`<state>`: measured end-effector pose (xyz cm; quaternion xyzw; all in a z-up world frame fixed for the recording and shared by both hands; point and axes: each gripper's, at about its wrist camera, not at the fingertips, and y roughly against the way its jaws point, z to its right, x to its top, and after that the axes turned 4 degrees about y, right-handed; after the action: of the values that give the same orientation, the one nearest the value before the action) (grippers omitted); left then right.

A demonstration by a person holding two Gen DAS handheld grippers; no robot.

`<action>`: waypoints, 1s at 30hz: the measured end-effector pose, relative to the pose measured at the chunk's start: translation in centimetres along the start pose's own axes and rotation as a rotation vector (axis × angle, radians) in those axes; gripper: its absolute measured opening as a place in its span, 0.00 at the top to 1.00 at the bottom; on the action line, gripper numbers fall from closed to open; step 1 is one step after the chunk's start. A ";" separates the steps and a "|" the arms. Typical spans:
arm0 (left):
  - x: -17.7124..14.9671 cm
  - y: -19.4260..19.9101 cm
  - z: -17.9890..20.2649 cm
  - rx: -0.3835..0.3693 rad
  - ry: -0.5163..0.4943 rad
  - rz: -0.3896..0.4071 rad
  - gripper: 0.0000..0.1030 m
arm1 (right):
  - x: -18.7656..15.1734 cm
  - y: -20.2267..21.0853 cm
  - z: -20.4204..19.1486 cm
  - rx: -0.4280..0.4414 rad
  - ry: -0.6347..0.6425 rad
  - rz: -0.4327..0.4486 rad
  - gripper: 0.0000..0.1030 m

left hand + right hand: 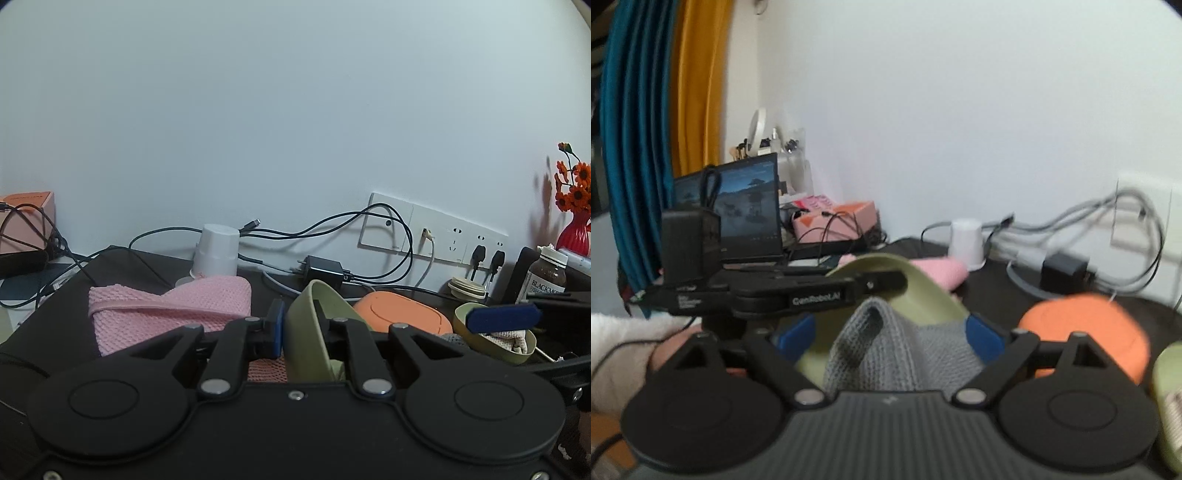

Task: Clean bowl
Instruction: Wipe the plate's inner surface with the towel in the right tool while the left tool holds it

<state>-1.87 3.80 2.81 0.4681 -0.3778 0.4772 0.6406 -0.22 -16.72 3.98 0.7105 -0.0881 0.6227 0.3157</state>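
- Pink cloth (155, 314) lies on the dark table (55, 325) at left, an upturned white cup (216, 254) behind it
- Left gripper (301, 325) is clamped on the wall of the green bowl (314, 332), which stands tipped on its side above the table, one pad outside and the other finger inside
- Orange lidded box (402, 314) sits just right of the bowl
- Right gripper (890, 336) stands wide, pads clear of the grey cloth (897, 354) bunched between them against the bowl's inside
- A second green bowl (517, 350) holding a pale cloth sits far right
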 end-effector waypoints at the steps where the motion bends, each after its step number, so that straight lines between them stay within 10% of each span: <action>1: 0.0 0.0 0.1 -0.001 -0.002 0.002 0.87 | 0.0 0.0 0.1 0.002 -0.009 -0.006 0.14; 11: 0.1 1.3 1.6 -0.055 -0.056 0.045 0.88 | -1.7 -4.2 0.0 -0.007 -0.056 -0.169 0.17; 21: 0.0 1.9 2.3 -0.097 -0.083 0.082 0.88 | -2.0 -4.0 1.7 0.029 -0.211 -0.120 0.64; 30: 0.0 2.6 2.8 -0.120 -0.101 0.104 0.87 | -1.5 -2.8 0.2 0.132 -0.176 0.003 0.79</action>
<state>-4.45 1.41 4.20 0.4319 -0.4614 0.4622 0.6220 1.11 -14.99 1.64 0.7816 -0.0753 0.5629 0.2582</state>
